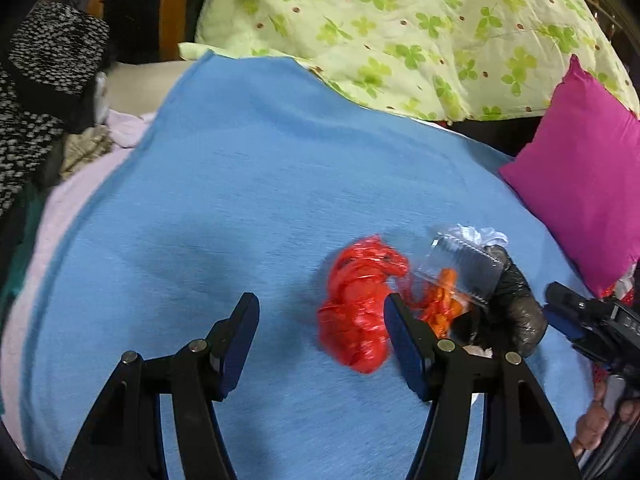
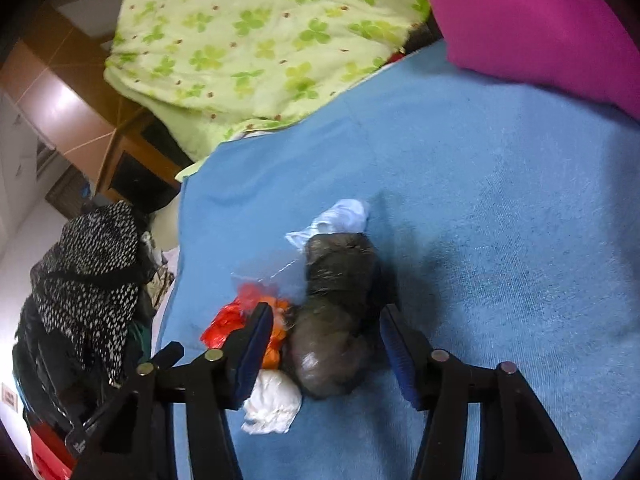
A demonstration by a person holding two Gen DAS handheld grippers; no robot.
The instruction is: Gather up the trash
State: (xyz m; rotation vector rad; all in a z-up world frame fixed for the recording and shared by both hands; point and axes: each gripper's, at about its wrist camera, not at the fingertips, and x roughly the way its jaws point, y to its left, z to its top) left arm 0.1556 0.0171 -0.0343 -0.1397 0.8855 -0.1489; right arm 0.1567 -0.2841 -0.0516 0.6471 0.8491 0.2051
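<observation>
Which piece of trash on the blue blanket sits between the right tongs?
The dark grey plastic-wrapped bundle; the red crumpled bag and white wad lie outside them.

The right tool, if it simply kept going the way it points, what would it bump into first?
Most likely the dark plastic bundle, which lies between the right tool's open fingers. Depth is hard to judge, so it may touch the blue blanket beneath it at about the same time.
</observation>
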